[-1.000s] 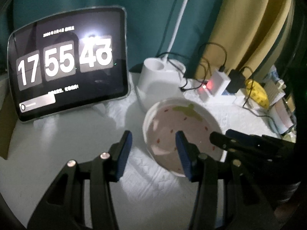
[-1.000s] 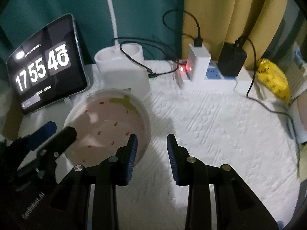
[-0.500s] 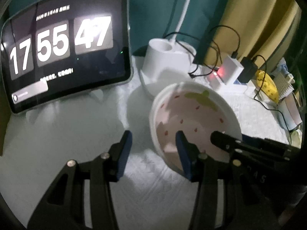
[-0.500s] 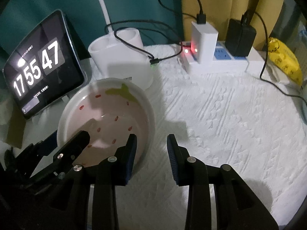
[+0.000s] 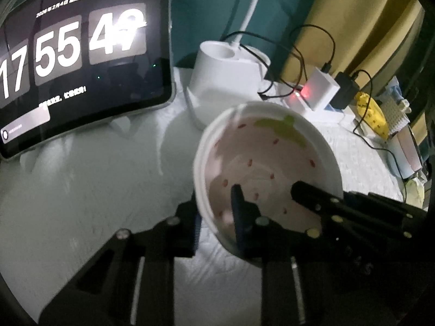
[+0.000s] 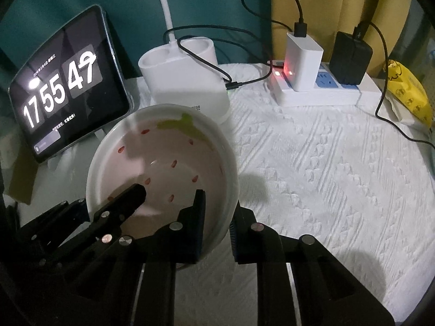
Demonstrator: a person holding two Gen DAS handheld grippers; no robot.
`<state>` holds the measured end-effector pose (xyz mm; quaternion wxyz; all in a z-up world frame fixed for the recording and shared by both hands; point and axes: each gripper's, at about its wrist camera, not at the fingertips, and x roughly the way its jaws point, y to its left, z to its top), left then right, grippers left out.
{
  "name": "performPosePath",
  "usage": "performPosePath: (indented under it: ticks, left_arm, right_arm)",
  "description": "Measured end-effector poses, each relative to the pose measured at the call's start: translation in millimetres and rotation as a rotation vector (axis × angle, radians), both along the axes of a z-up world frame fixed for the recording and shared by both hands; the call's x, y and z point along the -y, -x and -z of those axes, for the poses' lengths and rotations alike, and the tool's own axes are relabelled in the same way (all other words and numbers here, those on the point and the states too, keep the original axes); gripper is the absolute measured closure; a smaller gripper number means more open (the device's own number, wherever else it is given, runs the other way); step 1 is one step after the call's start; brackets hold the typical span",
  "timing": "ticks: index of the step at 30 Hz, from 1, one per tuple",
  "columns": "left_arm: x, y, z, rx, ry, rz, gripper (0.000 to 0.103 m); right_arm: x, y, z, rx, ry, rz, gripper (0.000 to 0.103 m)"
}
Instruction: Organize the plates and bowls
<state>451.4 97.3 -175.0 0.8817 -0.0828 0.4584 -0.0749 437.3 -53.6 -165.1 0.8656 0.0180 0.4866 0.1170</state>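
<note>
Both grippers are down at one bowl (image 5: 267, 160), a white bowl with a pink strawberry pattern inside, red seed marks and a green leaf near its far rim; it sits on the white textured cloth (image 6: 326, 168) that covers the bench, just in front of a white lamp base (image 6: 185, 81). The left gripper (image 5: 217, 214) has just been closing its jaws, and they now pinch the bowl's near left rim, one blue-padded finger inside the bowl and the other outside against the wall. The right gripper (image 6: 217, 217) has likewise just been closing, and its jaws clamp the near right rim the same way, one finger inside and one outside. So the bowl is gripped at two points on its near edge, the two tools close together. I cannot tell whether the bowl's base rests on the cloth or is clear of it. Behind and to the left a tablet (image 5: 78, 62) leans upright, showing a flip clock. To the right at the back lies a white power strip (image 6: 326, 92) with a white charger (image 6: 304, 59) and a black adapter (image 6: 350, 57) plugged in, and a yellow packet (image 6: 407, 92) beside it
</note>
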Motion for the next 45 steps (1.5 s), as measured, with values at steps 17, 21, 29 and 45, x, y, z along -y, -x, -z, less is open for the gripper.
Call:
performPosePath:
  ticks: [17, 21, 29, 45]
  left_arm:
    - [3, 25, -31, 0.094, -0.012, -0.005, 0.084]
    - [4, 35, -45, 0.122, -0.008, -0.011, 0.084]
    - [12, 60, -66, 0.165, -0.014, -0.016, 0.084]
    - [46, 104, -90, 0.203, -0.02, 0.007, 0.084]
  right_arm:
    - [9, 25, -44, 0.101, 0.004, -0.034, 0.089]
    - [12, 42, -62, 0.142, 0.014, -0.043, 0.089]
    - [21, 62, -79, 0.174, -0.007, -0.042, 0.089]
    - [49, 109, -102, 0.207, -0.039, -0.021, 0.089]
